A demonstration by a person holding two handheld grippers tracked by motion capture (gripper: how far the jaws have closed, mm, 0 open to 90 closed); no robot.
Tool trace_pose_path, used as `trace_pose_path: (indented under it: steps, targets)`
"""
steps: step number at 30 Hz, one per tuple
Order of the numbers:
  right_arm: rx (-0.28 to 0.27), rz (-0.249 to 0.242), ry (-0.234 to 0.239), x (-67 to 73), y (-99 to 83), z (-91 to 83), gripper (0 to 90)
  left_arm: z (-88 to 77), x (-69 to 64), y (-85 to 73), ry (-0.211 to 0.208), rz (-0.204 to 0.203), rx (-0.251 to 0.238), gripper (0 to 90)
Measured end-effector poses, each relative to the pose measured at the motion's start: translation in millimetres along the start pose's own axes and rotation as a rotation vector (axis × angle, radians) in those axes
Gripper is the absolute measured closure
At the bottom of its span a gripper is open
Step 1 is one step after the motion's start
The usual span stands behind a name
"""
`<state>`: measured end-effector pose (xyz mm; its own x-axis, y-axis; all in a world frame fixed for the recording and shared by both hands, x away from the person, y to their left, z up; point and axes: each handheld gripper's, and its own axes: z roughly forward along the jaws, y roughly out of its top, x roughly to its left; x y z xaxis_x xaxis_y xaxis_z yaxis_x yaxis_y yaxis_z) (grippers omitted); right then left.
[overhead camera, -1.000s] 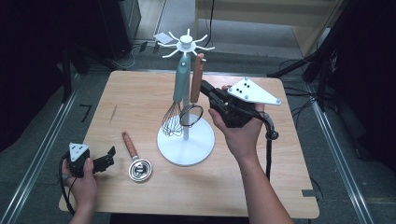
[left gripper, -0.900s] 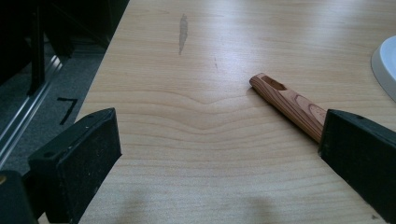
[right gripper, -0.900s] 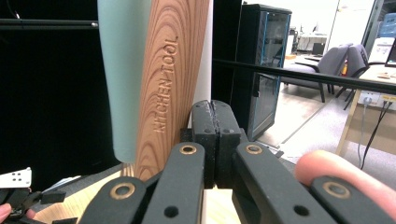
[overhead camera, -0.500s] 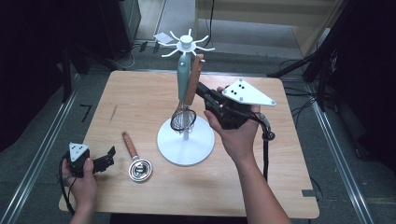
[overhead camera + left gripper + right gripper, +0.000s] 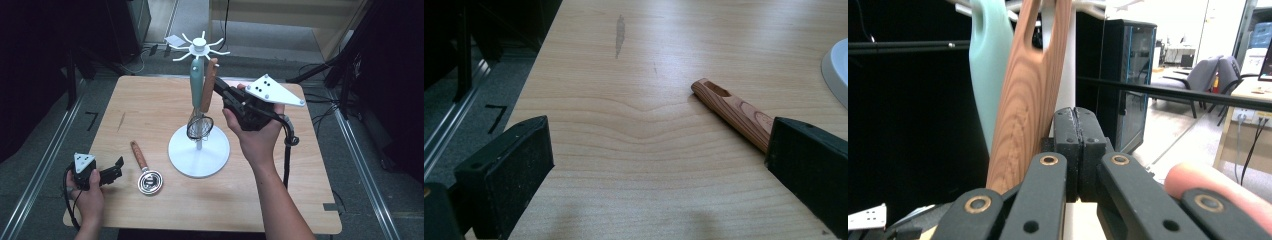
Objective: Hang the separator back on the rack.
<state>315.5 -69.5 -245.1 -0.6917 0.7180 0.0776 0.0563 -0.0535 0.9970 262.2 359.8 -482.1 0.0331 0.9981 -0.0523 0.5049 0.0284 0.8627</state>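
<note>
Wooden-handled strainer on rack, right tongs closed beside

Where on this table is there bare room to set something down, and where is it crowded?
Bare: the far left of the table, left of the white stand, and the near right corner beyond the person's right forearm. Crowded: the near left, where the left claw and the wooden-handled strainer lie close.

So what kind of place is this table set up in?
Probably a lab or office workspace, not a kitchen. The wooden table stands between metal floor rails, with cables running across the grey floor. The right gripper view shows office chairs and a desk behind.
</note>
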Motion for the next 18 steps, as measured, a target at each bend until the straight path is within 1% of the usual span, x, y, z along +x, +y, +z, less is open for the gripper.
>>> trace_pose_path:
  steps: [4,5,7,10,15,16,18]
  targets:
    - [-0.021,0.004,-0.003,-1.0,6.1,-1.8,90.0,0.0,0.0,0.0,-0.001,0.0,0.0,0.0]
    - [-0.034,-0.003,-0.008,-1.2,10.2,-2.5,90.0,0.0,0.2,0.0,0.0,0.001,0.002,0.0]
    - [-0.043,-0.007,-0.011,-1.1,13.9,-2.5,90.0,0.0,0.1,0.1,0.0,0.0,0.002,0.0]
    - [-0.051,-0.001,-0.002,-0.6,16.3,-1.6,90.0,0.0,0.1,0.0,0.001,-0.001,0.001,0.0]
    - [-0.052,-0.017,0.019,6.4,14.9,-0.2,90.0,0.0,0.0,0.0,0.0,0.0,0.002,0.0]
    - [-0.053,-0.028,0.033,11.9,14.3,1.5,90.0,0.0,-0.1,0.0,0.0,-0.001,0.001,0.0]
    - [-0.051,-0.03,0.04,15.9,14.2,3.0,90.0,0.0,0.0,0.0,0.0,-0.001,0.001,0.0]
